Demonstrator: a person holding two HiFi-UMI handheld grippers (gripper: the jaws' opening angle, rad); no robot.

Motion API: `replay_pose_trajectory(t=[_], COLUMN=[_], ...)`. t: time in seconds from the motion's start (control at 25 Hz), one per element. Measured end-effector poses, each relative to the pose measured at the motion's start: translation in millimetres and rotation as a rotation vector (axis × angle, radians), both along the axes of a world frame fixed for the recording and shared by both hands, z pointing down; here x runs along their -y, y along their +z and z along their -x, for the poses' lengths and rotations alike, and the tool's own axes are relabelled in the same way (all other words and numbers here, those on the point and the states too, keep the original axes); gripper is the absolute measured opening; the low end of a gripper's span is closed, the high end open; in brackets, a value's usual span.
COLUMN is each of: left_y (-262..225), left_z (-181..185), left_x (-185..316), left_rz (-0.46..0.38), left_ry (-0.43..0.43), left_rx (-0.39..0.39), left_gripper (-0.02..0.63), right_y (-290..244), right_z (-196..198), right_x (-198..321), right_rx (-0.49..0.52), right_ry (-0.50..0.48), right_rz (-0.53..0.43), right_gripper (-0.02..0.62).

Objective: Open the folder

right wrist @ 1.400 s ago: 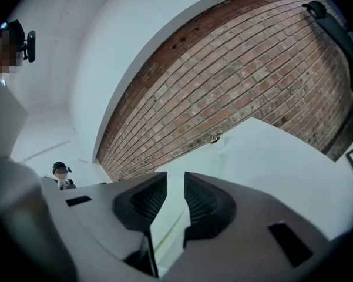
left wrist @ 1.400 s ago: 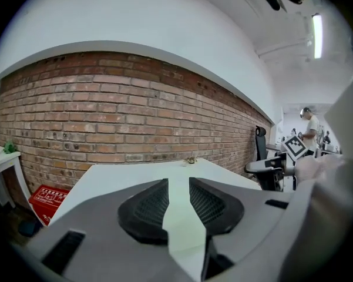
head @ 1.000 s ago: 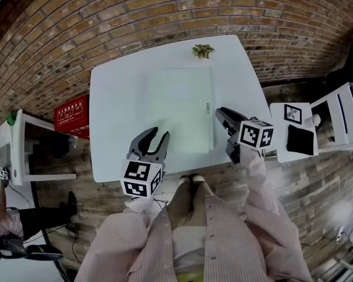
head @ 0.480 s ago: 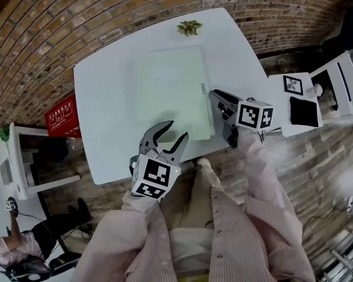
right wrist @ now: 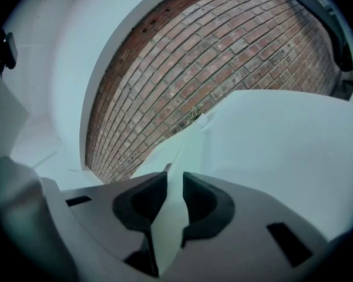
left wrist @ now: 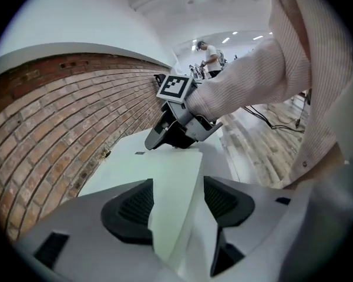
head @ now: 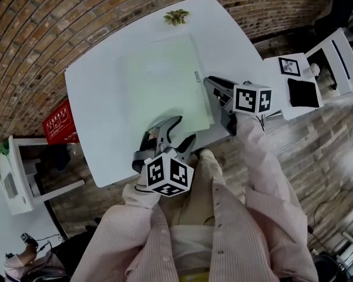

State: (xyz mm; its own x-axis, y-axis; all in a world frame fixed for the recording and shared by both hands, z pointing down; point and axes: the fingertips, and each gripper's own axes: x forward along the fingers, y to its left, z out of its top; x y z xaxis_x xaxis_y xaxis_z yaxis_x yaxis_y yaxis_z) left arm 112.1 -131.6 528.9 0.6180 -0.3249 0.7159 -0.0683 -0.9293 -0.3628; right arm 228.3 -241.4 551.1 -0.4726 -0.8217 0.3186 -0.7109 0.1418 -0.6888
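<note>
1. On the white table [head: 94,98], in the head view, the folder [head: 164,87] lies flat and closed. The left gripper [head: 185,129] is at its near corner and the right gripper [head: 208,82] at its right edge.
2. Left gripper view: the jaws stand wide, having just been opening, with that corner between them, unpressed.
3. Right gripper view: the narrow jaws pinch the folder's edge. Opening looks unstarted, and lifting the cover remains.

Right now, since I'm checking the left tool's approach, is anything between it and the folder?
Nothing visible. The left tool, its jaws just opened wide, straddles the near corner of the folder on the white table; its pads are not pressing it.
</note>
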Motion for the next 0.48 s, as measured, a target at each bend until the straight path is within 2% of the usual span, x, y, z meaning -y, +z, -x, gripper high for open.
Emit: replay_pose_trajectory(t=[0.24,0.32,0.48], left_y=[11.5,12.8,10.8], left_z=[-3.9,-5.3,-6.5], left_x=[10.0,11.5,9.0], left_rz=[-0.166,-0.173,-0.141], left_ry=[0.040,0.043,0.031], left_rx=[0.121,0.132,0.096], left_gripper=[0.264,0.267,0.238], right_y=[-0.3,-0.8,0.6], right_z=[-0.5,-0.9,-1.9], right_x=[-0.9,0.2,2.5], right_rx=[-0.008,-0.014,-0.020], right_ry=[0.006,0.009,0.008], right_rz=[-0.004,-0.006,-0.007], right_gripper=[0.087,0.087,0.087])
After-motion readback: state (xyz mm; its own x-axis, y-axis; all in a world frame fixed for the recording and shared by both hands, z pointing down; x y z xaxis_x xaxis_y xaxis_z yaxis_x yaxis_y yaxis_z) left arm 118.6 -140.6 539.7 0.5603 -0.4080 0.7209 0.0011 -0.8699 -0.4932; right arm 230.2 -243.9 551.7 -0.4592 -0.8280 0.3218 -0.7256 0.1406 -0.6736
